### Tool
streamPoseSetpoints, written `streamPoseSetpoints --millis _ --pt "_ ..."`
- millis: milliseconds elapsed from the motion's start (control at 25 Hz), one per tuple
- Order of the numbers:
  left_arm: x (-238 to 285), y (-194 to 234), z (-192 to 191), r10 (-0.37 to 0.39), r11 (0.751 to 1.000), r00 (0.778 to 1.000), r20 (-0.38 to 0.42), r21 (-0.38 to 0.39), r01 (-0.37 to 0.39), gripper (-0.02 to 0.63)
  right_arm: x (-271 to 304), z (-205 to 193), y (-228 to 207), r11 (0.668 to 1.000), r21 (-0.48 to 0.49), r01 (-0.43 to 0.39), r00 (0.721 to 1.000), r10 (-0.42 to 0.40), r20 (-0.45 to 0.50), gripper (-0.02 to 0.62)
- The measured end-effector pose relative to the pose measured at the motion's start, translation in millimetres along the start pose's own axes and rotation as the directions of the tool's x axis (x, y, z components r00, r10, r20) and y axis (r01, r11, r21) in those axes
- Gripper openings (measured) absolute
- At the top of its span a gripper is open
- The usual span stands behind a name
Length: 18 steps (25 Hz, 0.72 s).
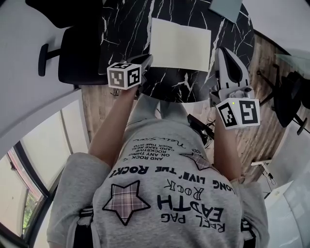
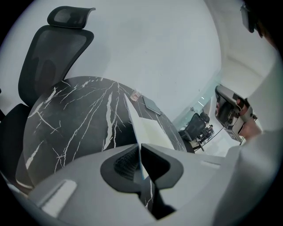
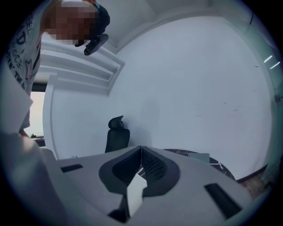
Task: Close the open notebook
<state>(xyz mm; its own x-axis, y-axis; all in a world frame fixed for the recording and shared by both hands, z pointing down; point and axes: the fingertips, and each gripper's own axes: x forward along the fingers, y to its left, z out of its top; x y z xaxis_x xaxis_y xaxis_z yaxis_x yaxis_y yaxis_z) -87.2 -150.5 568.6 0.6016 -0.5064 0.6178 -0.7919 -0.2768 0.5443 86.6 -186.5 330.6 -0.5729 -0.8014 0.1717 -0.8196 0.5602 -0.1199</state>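
Note:
The open notebook (image 1: pixel 179 43) lies with pale blank pages on the black marble table (image 1: pixel 123 29). My left gripper (image 1: pixel 147 61) is at its left edge, shut on a thin leaf of it. In the left gripper view that leaf (image 2: pixel 138 128) runs edge-on out of the closed jaws (image 2: pixel 140 153) and stands lifted off the table (image 2: pixel 75 119). My right gripper (image 1: pixel 224 51) hovers just off the notebook's right edge. In the right gripper view its tips (image 3: pixel 141 149) meet; a white strip (image 3: pixel 135 194) shows in the gap behind them, and whether it is gripped is unclear.
A grey-green flat book (image 1: pixel 225 7) lies at the table's far right edge. A black office chair (image 1: pixel 72 53) stands at the table's left, another (image 1: pixel 290 97) on the wooden floor at the right. White walls surround the table.

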Motion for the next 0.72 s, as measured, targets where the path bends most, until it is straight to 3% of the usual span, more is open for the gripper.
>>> streamPoseSetpoints --millis 400,720 --pt "-28 19 11 0.069 0.996 0.998 0.004 0.052 -0.07 0.025 -3 7 -2 1.0 0.006 0.02 1.0 -0.021 0.02 0.013" --pt "-29 -6 21 0.041 0.994 0.999 0.017 0.105 -0.043 0.025 -6 5 -5 1.0 0.005 0.028 0.999 -0.028 0.017 0.012"
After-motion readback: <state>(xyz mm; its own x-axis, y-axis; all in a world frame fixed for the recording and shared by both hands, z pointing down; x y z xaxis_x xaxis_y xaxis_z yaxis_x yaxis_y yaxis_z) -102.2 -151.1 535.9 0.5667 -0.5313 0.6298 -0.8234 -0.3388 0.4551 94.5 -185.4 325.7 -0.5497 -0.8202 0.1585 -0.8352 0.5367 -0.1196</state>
